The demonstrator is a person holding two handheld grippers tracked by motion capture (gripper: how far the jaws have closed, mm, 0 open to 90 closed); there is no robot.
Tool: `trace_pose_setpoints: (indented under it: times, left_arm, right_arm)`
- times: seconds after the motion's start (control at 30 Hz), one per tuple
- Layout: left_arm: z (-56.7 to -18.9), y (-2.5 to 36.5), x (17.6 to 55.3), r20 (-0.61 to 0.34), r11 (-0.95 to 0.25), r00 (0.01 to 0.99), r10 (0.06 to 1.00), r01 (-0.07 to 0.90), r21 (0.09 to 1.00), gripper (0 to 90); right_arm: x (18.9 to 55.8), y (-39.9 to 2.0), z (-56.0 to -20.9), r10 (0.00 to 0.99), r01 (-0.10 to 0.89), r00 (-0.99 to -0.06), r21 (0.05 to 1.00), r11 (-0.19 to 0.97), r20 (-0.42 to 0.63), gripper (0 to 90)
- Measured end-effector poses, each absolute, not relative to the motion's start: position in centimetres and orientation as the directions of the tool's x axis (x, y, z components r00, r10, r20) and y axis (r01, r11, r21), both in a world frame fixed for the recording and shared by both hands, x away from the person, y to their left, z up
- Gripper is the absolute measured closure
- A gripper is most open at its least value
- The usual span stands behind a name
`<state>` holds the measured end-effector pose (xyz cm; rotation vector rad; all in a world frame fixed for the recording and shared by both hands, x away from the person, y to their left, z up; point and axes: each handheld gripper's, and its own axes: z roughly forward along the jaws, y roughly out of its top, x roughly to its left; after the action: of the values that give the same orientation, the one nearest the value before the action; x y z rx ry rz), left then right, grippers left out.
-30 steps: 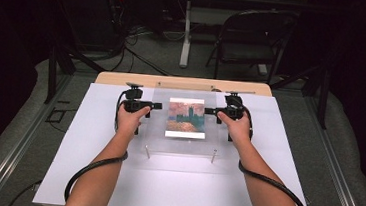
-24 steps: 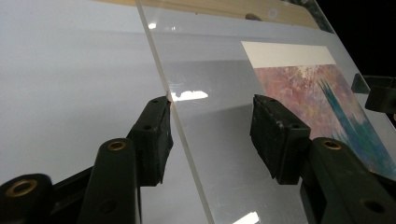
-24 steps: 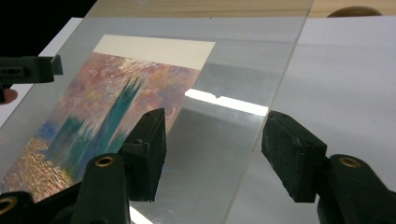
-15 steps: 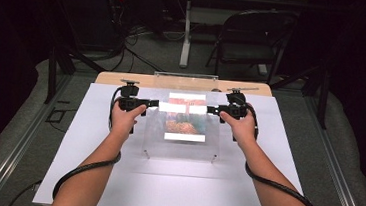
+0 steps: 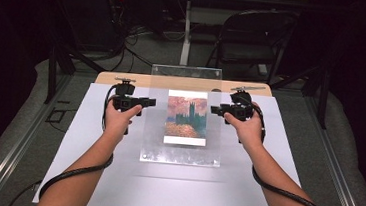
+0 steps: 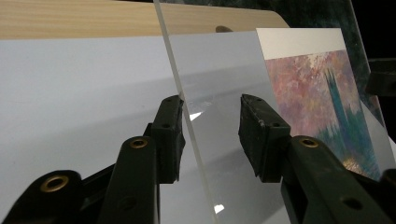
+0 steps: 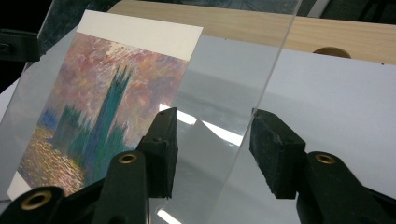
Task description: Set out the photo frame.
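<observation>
1. While both sets of jaws have just been closing, neither one is clamped yet. The left gripper point(image 5: 150, 101) has the clear acrylic sheet point(image 5: 188, 78) running between its jaws, brushing one pad with a visible gap to the other. The right gripper point(image 5: 214, 109) is in the same state.
2. So both are loose, each around one side edge of the sheet. The sheet is tilted, with its far edge raised beyond the fingertips and its near edge low, back toward the person's wrists.
3. The painting print point(image 5: 186, 114) sits inward of both grippers, between them. I can't tell whether it's lying underneath or clinging to the sheet.
4. What I'd worry about:
   - the smooth sheet is only propped on one pad per side, so it could slide out and slap back down;
   - if one side bites before the other, the sheet could twist;
   - the print could get dragged or slip off.
5. Below the jaws is a plain white table top point(image 5: 92, 140), with a wooden board point(image 5: 108, 78) just past the fingertips.
6. Farther out the room is dark, with a folding chair point(image 5: 250, 33) and floor cables point(image 5: 137, 33).
</observation>
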<state>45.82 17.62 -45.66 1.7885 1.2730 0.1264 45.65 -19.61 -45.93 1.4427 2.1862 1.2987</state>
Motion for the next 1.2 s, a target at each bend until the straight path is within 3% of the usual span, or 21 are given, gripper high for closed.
trace_pose_setpoints:
  times: [0.53,0.8,1.2]
  left_arm:
    - [-43.0,18.4,41.1,-0.332,-0.093,0.537,0.775,0.618,0.781,69.6]
    - [-42.4,19.2,38.6,-0.359,-0.065,0.558,0.748,0.600,0.797,75.8]
    - [-41.5,19.3,34.5,-0.274,-0.124,0.602,0.750,0.535,0.836,78.9]
  right_arm:
    - [40.8,-20.0,-43.1,0.816,0.537,-0.551,0.823,0.185,0.176,63.1]
    - [38.0,-20.8,-42.2,0.793,0.498,-0.582,0.849,0.173,0.180,71.2]
    - [34.3,-21.1,-41.7,0.786,0.451,-0.601,0.874,0.181,0.147,75.8]
